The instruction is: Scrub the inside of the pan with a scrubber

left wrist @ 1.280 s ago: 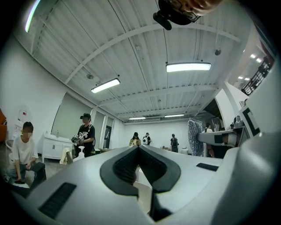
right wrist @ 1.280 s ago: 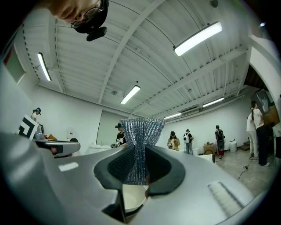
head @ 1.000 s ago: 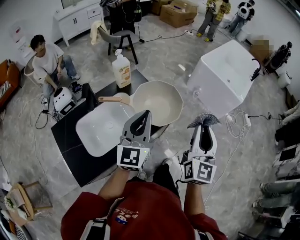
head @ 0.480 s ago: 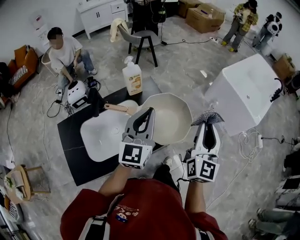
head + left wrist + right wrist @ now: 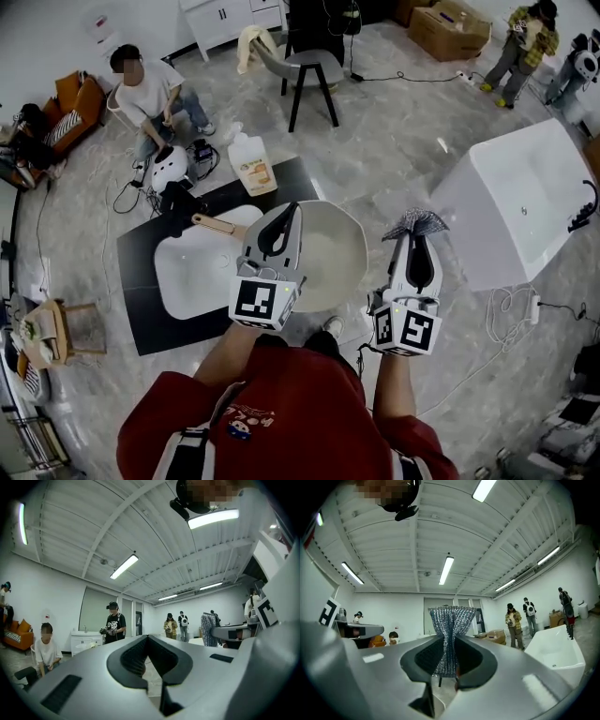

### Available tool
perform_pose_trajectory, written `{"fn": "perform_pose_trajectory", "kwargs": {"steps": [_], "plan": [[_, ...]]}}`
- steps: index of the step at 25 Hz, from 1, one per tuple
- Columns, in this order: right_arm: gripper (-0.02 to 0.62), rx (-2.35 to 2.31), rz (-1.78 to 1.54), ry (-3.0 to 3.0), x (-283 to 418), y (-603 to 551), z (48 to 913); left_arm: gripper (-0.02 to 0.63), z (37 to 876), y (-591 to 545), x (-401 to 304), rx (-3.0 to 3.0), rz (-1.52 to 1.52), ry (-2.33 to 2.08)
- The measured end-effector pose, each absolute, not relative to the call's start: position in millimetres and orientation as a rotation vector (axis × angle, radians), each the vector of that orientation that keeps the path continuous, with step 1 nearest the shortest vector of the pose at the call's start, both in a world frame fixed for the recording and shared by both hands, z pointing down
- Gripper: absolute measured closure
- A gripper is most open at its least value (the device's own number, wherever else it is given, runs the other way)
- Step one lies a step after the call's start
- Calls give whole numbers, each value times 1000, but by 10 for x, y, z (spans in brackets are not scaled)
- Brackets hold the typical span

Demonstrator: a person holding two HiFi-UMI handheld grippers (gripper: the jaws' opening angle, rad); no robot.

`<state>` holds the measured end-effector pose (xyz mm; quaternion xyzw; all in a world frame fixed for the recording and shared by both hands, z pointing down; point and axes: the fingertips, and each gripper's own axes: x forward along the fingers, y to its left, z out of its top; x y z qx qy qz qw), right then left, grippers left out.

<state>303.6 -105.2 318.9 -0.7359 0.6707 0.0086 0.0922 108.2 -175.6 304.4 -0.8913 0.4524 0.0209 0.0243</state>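
Two containers sit on the black table (image 5: 141, 314): a cream pan (image 5: 336, 251) showing only its bare pale inside and, just beside it on the left, a white basin (image 5: 187, 277). Only the head view shows them, with the left gripper (image 5: 289, 211) above the pan and the right gripper (image 5: 415, 236) off the table's right. The gripper views face the room: left jaws closed on nothing, right jaws pinching a silvery mesh scrubber (image 5: 450, 625).
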Motion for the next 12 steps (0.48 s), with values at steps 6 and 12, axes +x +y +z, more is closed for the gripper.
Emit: {"fn": "perform_pose_trajectory", "kwargs": {"steps": [6, 12], "plan": [[509, -2117, -64, 2082, 3018, -1387, 3325, 601, 3144, -1938, 1011, -2738, -33, 1496], [509, -2075, -108, 2163, 2763, -1670, 3388, 600, 3339, -2169, 839, -2751, -37, 1540]]}}
